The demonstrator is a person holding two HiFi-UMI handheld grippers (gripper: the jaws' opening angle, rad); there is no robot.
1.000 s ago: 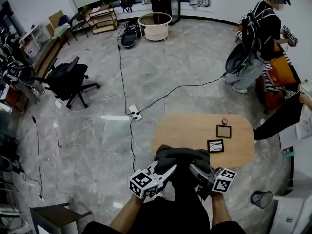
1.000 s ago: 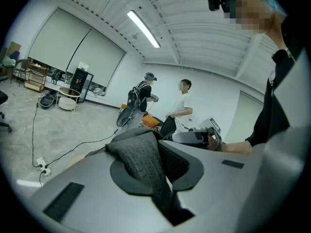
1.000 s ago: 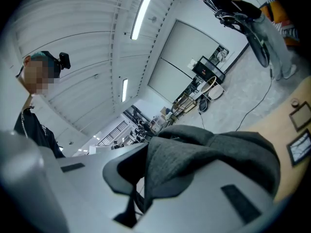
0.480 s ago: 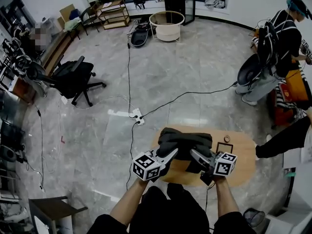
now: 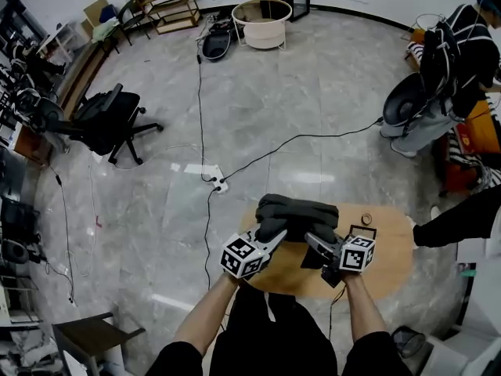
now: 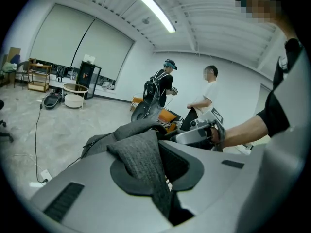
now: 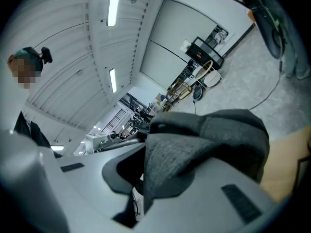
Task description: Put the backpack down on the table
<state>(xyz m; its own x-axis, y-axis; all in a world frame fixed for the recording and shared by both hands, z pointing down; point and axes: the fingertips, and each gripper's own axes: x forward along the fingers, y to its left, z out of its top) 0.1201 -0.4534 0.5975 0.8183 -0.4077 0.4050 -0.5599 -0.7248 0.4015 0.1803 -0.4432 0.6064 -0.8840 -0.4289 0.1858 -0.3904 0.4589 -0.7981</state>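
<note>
Dark grey fabric backpack nearly down on wooden table | left gripper clamps strap | right gripper opening round strap | let-go pending

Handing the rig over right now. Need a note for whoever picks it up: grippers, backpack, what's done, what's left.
The left gripper is shut on a grey strap of the backpack.
The right gripper has grey backpack fabric between its fingers, which are opening.
The backpack is bunched between both grippers, over the far side of the table. I cannot tell whether it rests on the top yet.
A small black frame and a small round thing lie to its right.
Done: backpack is over the table.
Left: settle it down, open both grippers, draw them clear.
</note>
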